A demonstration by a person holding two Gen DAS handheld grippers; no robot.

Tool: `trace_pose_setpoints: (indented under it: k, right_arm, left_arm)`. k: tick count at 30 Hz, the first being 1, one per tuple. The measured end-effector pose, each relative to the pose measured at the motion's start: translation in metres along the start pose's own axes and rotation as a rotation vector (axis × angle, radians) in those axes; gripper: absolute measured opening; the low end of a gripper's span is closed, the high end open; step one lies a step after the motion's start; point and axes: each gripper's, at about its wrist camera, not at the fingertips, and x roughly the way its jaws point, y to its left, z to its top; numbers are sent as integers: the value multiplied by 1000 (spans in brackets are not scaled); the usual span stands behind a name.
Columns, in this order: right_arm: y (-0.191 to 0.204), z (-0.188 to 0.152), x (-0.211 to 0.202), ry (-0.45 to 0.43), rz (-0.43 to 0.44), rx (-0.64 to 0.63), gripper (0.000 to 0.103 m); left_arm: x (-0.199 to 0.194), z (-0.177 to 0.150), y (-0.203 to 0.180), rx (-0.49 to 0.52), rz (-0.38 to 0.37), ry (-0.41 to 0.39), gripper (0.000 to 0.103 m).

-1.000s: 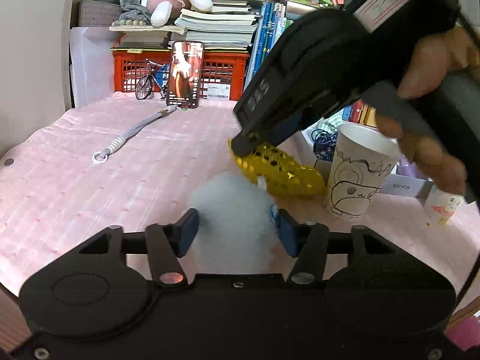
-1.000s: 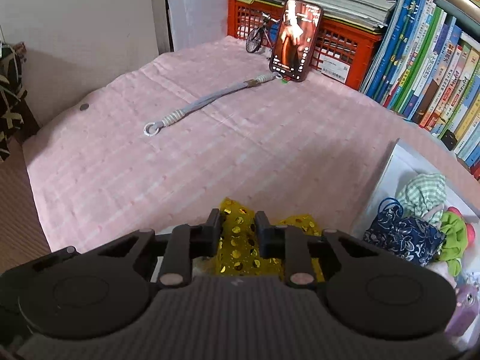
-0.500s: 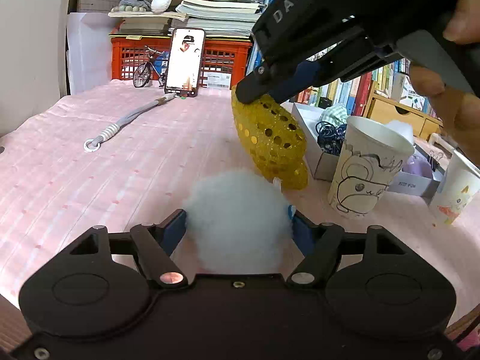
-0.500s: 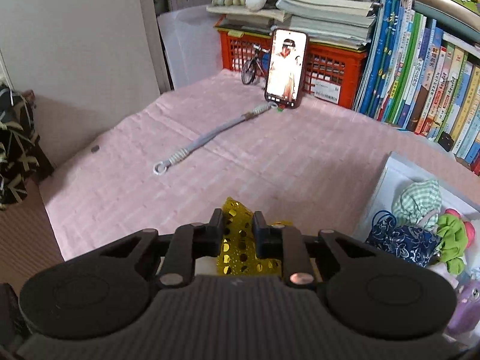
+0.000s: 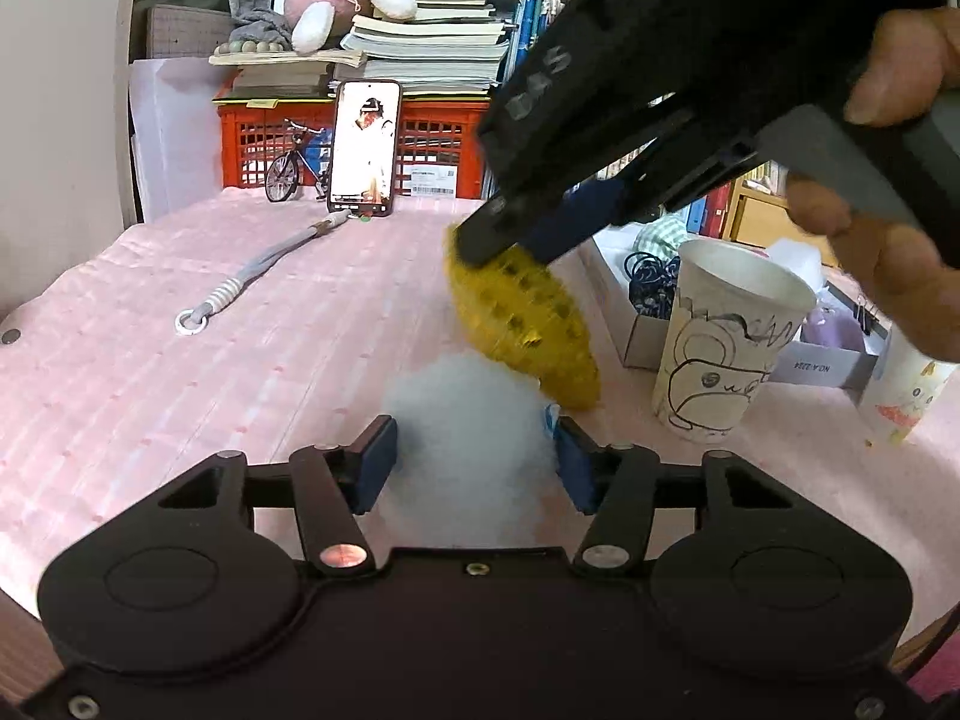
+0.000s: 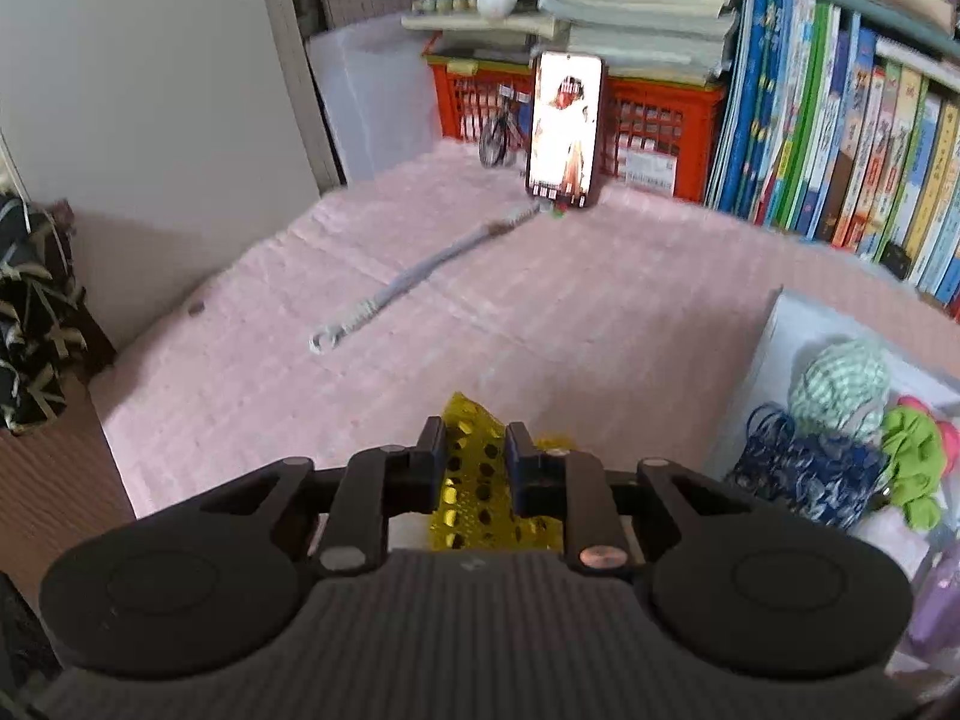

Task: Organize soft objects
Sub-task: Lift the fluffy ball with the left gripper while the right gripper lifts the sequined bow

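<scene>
At lower centre of the left wrist view, the left gripper (image 5: 474,459) has a white fluffy ball (image 5: 465,420) between its blue pads (image 5: 375,462); its jaws have just been closing and both pads press its sides. Just above, toward the upper right, the right gripper (image 5: 510,243) has a yellow sequinned pouch (image 5: 528,324) between its fingers, its jaws having just been opening; whether they pinch the fabric I cannot tell. Both soft things sit over the pink cloth (image 5: 150,372), beside a paper cup (image 5: 729,342).
</scene>
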Motion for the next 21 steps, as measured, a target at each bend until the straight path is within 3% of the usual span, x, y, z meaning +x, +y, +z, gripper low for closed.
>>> trace_pose_setpoints:
  k: [1, 5, 10, 16, 21]
  right_arm:
    - [1, 0, 4, 15, 6, -1, 47]
    - [7, 1, 15, 46, -16, -19, 53]
    - [7, 1, 29, 106, -46, -9, 68]
    - [4, -4, 45, 144, -66, -8, 81]
    - [12, -8, 53, 170, -96, -62, 84]
  left_arm:
    - [0, -1, -1, 4, 2, 0, 56]
    - [1, -3, -1, 14, 10, 2, 65]
    - [7, -7, 4, -1, 1, 21, 74]
    - [16, -9, 2, 1, -8, 37, 75]
    - [19, -10, 1, 4, -9, 42, 71]
